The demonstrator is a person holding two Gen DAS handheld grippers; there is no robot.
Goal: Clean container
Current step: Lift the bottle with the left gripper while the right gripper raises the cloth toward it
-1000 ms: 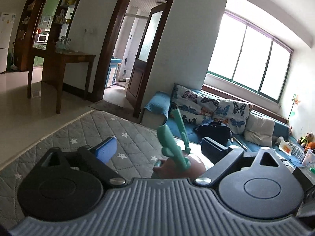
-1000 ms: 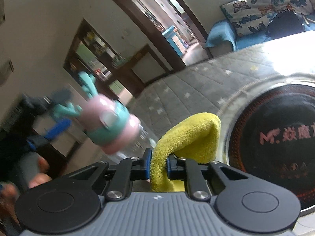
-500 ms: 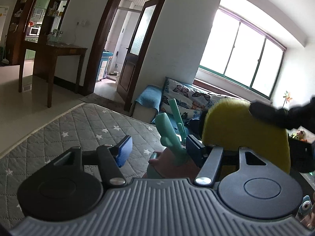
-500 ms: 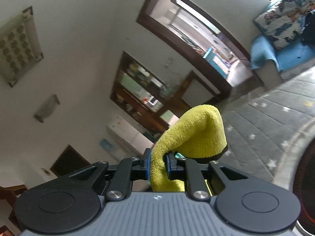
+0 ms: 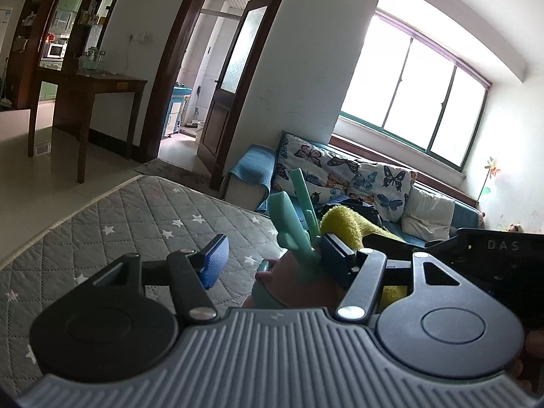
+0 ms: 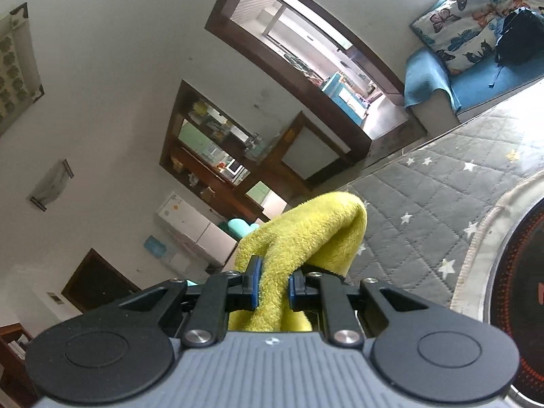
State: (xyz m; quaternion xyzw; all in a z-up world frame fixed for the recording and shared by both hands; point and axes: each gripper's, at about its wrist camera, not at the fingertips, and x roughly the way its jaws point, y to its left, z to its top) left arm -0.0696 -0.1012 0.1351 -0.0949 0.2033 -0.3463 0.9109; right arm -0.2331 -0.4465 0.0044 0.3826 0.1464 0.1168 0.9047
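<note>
A grey starred mat [image 5: 142, 217] covers the table. The left hand-held gripper [image 5: 272, 260], jaws just closed in, holds the pink bottle [image 5: 289, 289]. The right hand-held gripper [image 6: 272, 287] clamps a yellow cloth [image 6: 306, 238] beside the bottle.

A grey quilted cover [image 5: 146, 217] with white stars spreads over the surface, its pale piped edge running along the near-left side above a glossy light floor [image 5: 40, 166]. In the right wrist view the same cover [image 6: 425, 200] carries a round black plate [image 6: 523, 292] with red markings and a pale rim, lying flat at the right edge of view.
</note>
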